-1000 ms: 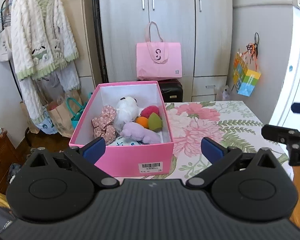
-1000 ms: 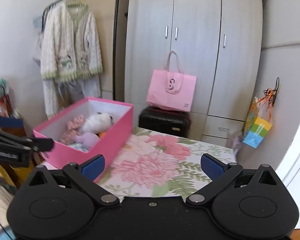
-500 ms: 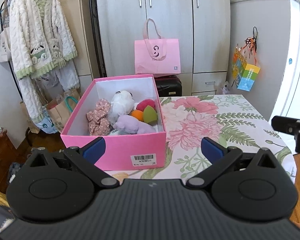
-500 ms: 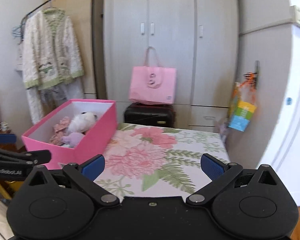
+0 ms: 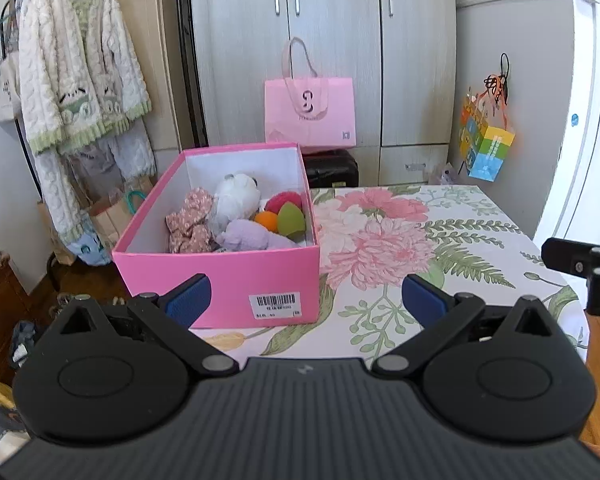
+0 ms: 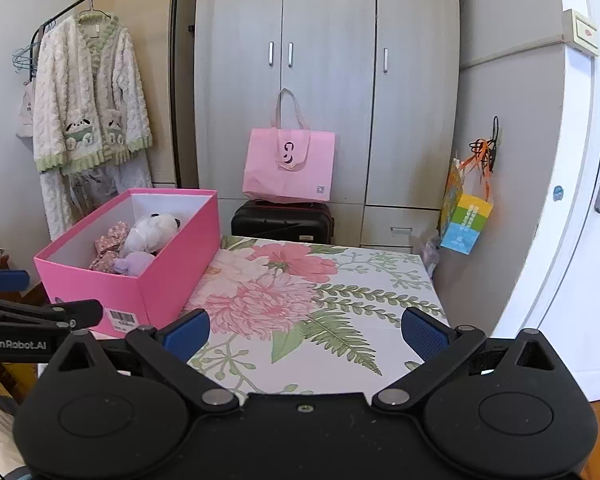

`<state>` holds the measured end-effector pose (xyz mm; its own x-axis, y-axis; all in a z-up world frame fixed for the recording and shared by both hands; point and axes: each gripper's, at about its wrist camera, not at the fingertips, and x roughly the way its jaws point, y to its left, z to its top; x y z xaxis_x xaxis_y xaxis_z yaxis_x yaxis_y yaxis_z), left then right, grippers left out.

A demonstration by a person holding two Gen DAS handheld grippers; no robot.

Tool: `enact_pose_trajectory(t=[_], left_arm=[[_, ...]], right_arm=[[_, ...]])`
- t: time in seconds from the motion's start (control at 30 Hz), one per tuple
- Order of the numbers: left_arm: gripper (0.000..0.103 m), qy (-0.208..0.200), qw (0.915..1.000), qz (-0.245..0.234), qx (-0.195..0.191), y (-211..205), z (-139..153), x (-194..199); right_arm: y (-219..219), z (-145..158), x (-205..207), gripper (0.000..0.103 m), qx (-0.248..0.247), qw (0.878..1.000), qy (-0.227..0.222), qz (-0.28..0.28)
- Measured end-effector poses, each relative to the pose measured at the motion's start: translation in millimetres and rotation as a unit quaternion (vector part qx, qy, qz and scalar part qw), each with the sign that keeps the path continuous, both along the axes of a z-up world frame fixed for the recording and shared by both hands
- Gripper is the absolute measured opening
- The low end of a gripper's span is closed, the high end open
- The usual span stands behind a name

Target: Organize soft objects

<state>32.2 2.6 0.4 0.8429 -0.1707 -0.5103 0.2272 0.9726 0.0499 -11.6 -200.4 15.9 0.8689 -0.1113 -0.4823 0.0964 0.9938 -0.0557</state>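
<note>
- Left gripper (image 5: pixel 306 298): blue-padded fingers spread wide apart, nothing between them, hovering at the near edge of the table, just short of the pink box.
- Right gripper (image 6: pixel 305 330): fingers likewise spread wide, holding nothing, above the floral cloth to the right of the box.
- Tip of the right gripper also visible at the right border of the left wrist view; tip of the left gripper, marked GenRobot.AI, at the left border of the right wrist view.
- Pink box (image 5: pixel 228 276): open-topped, white inside, barcode label on the near end wall, standing on the left part of the table.
- Inside the box, all together toward the near half: floral pink scrunchie (image 5: pixel 190 224) on the left, white plush toy (image 5: pixel 236 200) behind the middle, lilac plush (image 5: pixel 256 238) at the front, touching both.
- To the right of those: orange sponge (image 5: pixel 266 220), green teardrop sponge (image 5: pixel 292 220) and red fuzzy ball (image 5: pixel 284 201), packed against the right wall.
- Table (image 5: pixel 440 240): covered by a white cloth printed with pink flowers and green ferns.
- Behind the table: black suitcase (image 6: pixel 282 220) with a pink tote bag (image 6: pixel 288 170) on top, against a grey wardrobe (image 6: pixel 328 80).
- Far left: clothes rack with a cream and green cardigan (image 5: pixel 76 84) on a hanger.
- Far right: colourful gift bag (image 5: pixel 486 146) hung on the wall by a white door.
</note>
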Motion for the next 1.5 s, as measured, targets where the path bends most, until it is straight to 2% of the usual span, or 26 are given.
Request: enact_pose_trajectory(t=[0.2, 0.53, 0.7, 1.2, 1.5], left_arm=[[0.103, -0.008, 1.0000, 0.001, 0.001, -0.9, 3.0, -6.9], [0.103, -0.023, 0.9996, 0.017, -0.002, 3.2, 5.6, -17.9], [0.103, -0.042, 0.9983, 0.037, 0.015, -0.2, 1.9, -19.4], [0.103, -0.028, 0.9992, 0.017, -0.023, 9.4, -3.7, -17.1], [0.103, -0.033, 0.9990, 0.023, -0.017, 8.5, -5.6, -17.4]], right_arm=[[-1.9, 0.8, -1.5, 0.103, -0.005, 1.000, -0.001, -0.010], [6.3, 3.4, -14.2, 0.103, -0.012, 1.000, -0.012, 0.008], [11.4, -0.3, -13.1, 0.103, -0.027, 0.999, -0.016, -0.002], [7.8, -6.3, -9.9, 0.103, -0.018, 0.999, -0.015, -0.023], [6.2, -8.7, -7.9, 0.103, -0.003, 1.000, -0.010, -0.029]])
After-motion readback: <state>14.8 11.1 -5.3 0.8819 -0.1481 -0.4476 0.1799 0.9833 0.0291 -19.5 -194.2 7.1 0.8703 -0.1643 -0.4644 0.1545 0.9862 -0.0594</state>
